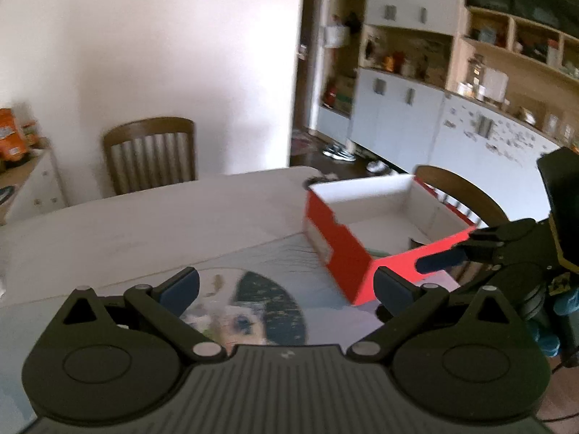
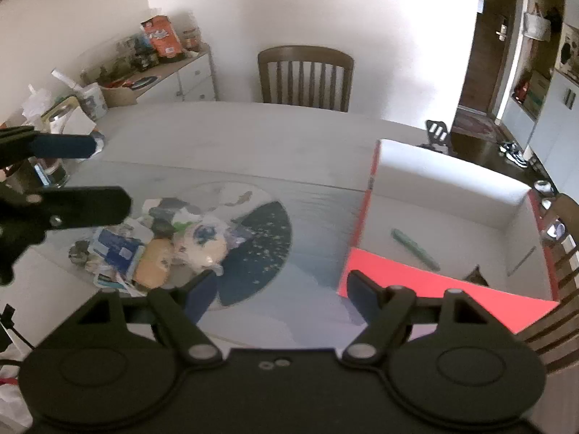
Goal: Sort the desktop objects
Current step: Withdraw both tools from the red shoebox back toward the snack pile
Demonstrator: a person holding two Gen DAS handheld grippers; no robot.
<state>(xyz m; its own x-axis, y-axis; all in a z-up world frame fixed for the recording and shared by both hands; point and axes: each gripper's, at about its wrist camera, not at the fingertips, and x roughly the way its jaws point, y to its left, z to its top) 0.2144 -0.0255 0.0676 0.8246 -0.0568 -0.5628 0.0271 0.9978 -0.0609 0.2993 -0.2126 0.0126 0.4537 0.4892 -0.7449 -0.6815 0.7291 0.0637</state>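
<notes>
A dining room with white walls, wooden chairs and open shelving surrounds a pale tabletop (image 2: 253,137) covered in part by a printed mat with a round dark motif. Ahead and to the left of the right hand-held gripper (image 2: 278,289), whose jaws stand wide with nothing between them, lies a heap of small desktop objects (image 2: 155,249): crinkled plastic-wrapped packets, a blue-and-white packet, a tan rounded piece and a pale lumpy bundle, all touching or overlapping. They look light and soft, the wrappers probably slippery and prone to crumple, so a hold across the bulk of one item at the heap's edge seems safer than a pinch on loose film. Ahead and to its right sits an open red box (image 2: 416,289) with white inner walls, holding a slim green pen-like stick (image 2: 414,247). The left hand-held gripper (image 1: 286,285) also hangs open and empty above the mat, the box ahead to its right.
</notes>
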